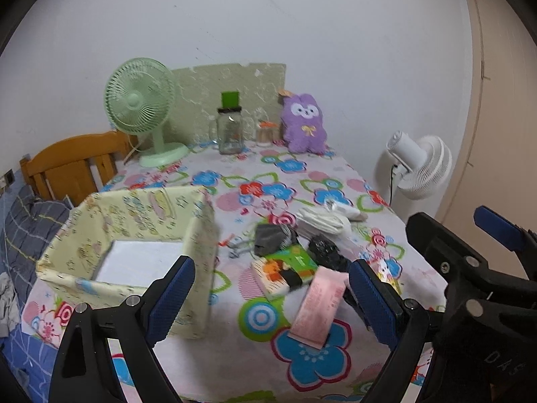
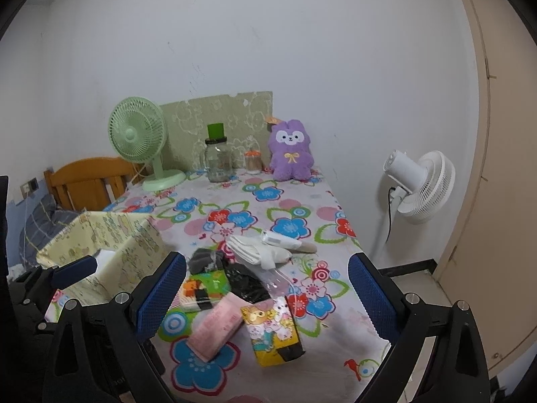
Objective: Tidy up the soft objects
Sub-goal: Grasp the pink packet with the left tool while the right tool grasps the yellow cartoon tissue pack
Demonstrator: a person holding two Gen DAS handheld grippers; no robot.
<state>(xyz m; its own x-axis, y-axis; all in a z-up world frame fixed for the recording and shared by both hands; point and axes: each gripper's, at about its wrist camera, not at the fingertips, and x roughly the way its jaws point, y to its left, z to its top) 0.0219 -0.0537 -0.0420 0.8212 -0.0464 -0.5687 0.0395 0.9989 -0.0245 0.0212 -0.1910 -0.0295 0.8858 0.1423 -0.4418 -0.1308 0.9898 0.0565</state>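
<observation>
A pile of soft items lies on the flowered tablecloth (image 1: 235,346): a pink tissue pack (image 1: 319,305) (image 2: 218,327), a green and white pack (image 1: 285,268) (image 2: 204,288), a yellow cartoon pack (image 2: 272,332), a grey cloth (image 1: 272,235) (image 2: 206,257), a black bag (image 1: 327,252) (image 2: 245,282) and white socks (image 1: 325,218) (image 2: 258,250). A pale yellow fabric bin (image 1: 134,245) (image 2: 110,252) stands to the left. My left gripper (image 1: 272,299) is open above the packs. My right gripper (image 2: 266,295) is open above the pile; it also shows in the left wrist view (image 1: 449,231).
At the back stand a green desk fan (image 1: 144,114), a glass jar with green lid (image 1: 230,127), a small jar (image 1: 265,132) and a purple plush (image 1: 303,122). A white standing fan (image 2: 419,184) is right of the table, a wooden chair (image 1: 74,168) left.
</observation>
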